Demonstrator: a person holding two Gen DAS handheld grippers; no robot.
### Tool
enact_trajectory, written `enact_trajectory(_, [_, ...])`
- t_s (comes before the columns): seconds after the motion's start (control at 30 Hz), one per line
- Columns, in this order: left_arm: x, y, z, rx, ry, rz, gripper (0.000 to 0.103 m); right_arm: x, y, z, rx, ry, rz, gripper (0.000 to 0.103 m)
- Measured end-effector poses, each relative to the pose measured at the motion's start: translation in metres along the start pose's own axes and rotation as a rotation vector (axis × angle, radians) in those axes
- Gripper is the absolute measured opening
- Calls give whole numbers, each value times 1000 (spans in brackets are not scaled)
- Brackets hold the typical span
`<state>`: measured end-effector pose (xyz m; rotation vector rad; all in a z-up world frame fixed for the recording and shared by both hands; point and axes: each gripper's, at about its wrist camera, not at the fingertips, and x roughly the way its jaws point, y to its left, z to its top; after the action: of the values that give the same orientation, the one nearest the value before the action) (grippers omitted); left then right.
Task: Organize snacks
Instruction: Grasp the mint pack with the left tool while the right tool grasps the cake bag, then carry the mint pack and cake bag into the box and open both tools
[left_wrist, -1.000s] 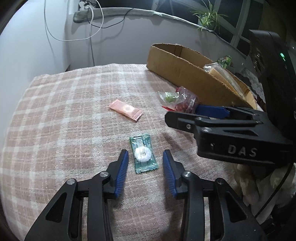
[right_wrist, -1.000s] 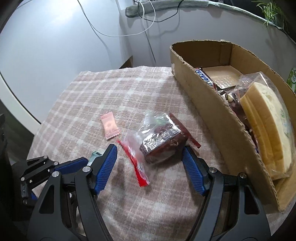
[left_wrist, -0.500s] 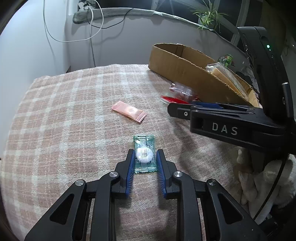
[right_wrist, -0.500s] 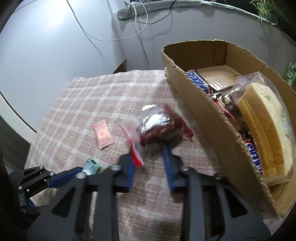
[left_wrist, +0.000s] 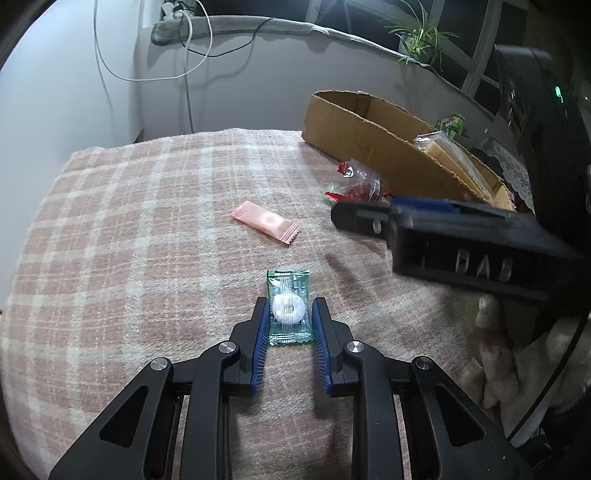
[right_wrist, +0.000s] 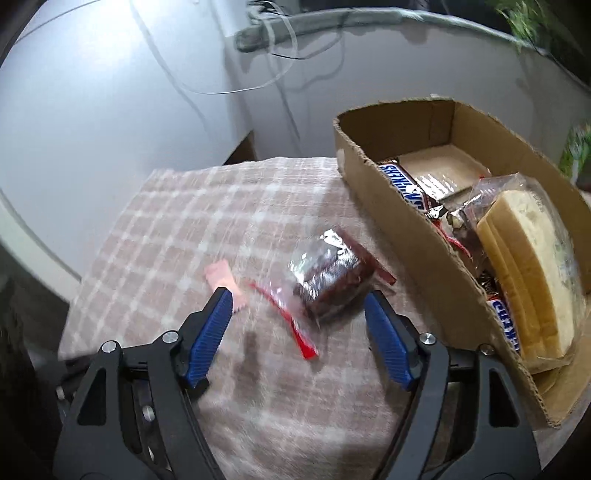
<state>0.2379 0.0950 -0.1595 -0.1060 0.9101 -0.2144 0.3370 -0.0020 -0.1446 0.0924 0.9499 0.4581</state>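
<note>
My left gripper is shut on a green-wrapped candy that lies on the plaid cloth. A pink candy packet lies farther ahead; it also shows in the right wrist view. My right gripper is open, its jaws wide on either side of a clear bag with a dark red snack, which rests on the cloth; the bag also shows in the left wrist view. The cardboard box to the right holds Snickers bars and bagged bread.
The plaid cloth covers the surface, with a grey wall and hanging cables behind. The box stands at the far right. A white fluffy fabric lies at the right edge. A plant stands on the sill.
My right gripper, nearly shut at the snack bag half a second ago, has opened wide, and the bag lies on the cloth. My left gripper stays shut on the green candy.
</note>
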Motion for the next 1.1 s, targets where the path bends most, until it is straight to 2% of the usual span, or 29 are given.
enact_trajectory(0.2, [-1,0,-1,-4,-5,-8,22,18,-8,8,105,16,-14,77])
enact_trajectory(0.3, [-1,1,-2,-10,-6,-15,22,20,-9,8,114,2,-9,77])
enact_trajectory(0.37, [-1,1,-2,-11,-7,-17,22,19,-11,8,114,-4,-10,71])
enact_trajectory(0.43, [-1,1,-2,-12,-8,-19,22,17,-15,7,121,-6,-3,55])
enact_trajectory(0.5, [-1,1,-2,-16,-10,-21,21,17,-20,5,124,-7,8,46])
enact_trajectory(0.6, [-3,2,-2,-21,-15,-19,22,16,-22,3,117,-2,25,40])
enact_trajectory(0.83, [-10,5,-3,-37,-33,0,21,5,-28,-8,123,-15,77,38])
enact_trajectory(1.1, [-31,6,-1,-52,-79,17,21,-32,-33,-16,82,-67,121,38])
